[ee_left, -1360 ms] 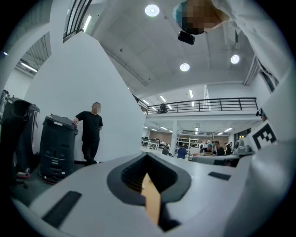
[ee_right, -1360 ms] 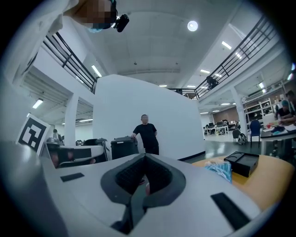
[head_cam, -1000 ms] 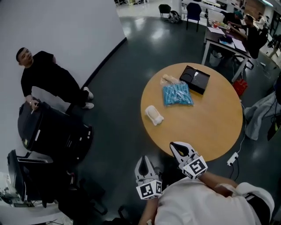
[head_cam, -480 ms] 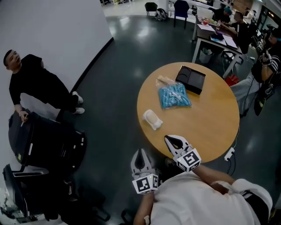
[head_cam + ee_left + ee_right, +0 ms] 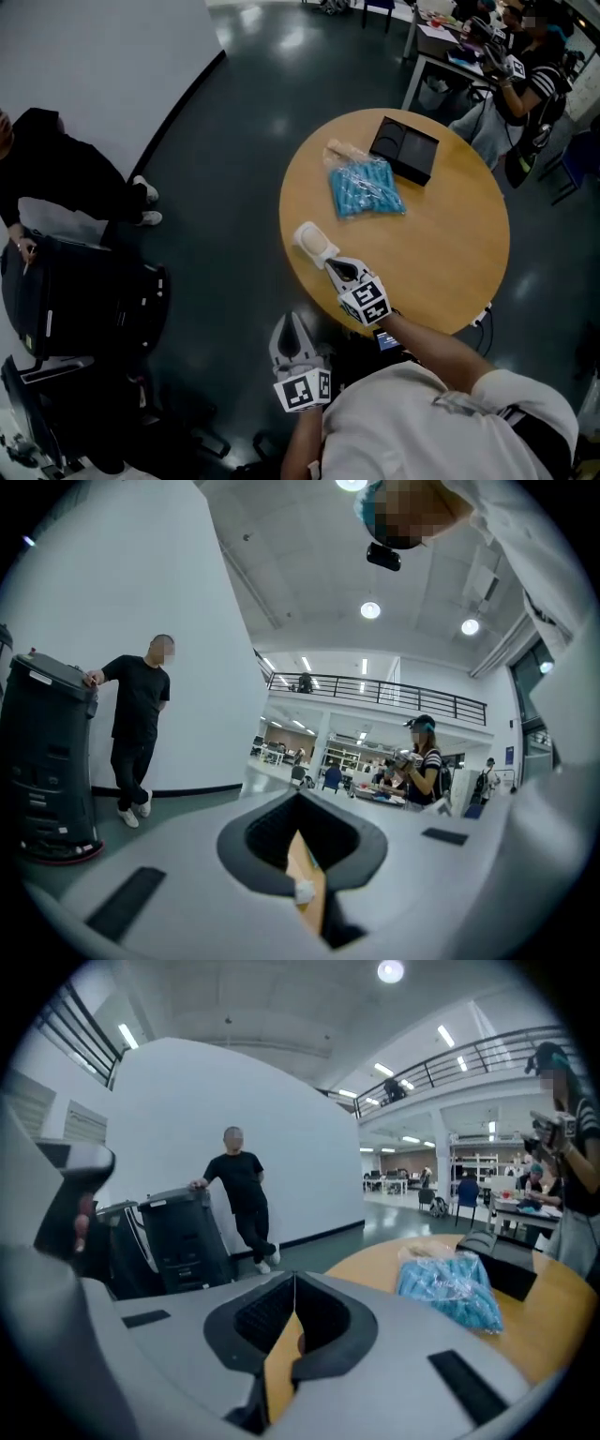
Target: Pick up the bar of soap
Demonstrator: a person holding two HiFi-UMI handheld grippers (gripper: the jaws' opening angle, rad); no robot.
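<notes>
Both pairs of fingers clenched, nothing held. Right gripper (image 5: 332,266) tips just beside bar of soap (image 5: 313,241), soap at its 11 o'clock. Left gripper (image 5: 290,321) off counter (image 5: 450,244). Soap likely light, stiff, maybe slippery; take across short sides. Counter edge close at soap's 9 o'clock; open room toward 3, blue packet (image 5: 366,187) well apart.

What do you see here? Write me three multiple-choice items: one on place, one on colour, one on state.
1. The soap lies:
A) on the table, near its edge
B) on a chair
C) on the floor

2. The plastic bag is:
A) red
B) blue
C) green

3. The right gripper is:
A) wide open
B) clamped on the soap
C) shut, empty

Answers:
1 A, it rests by the rim.
2 B, its wrap is blue.
3 C, the jaws meet with nothing between them.
</notes>
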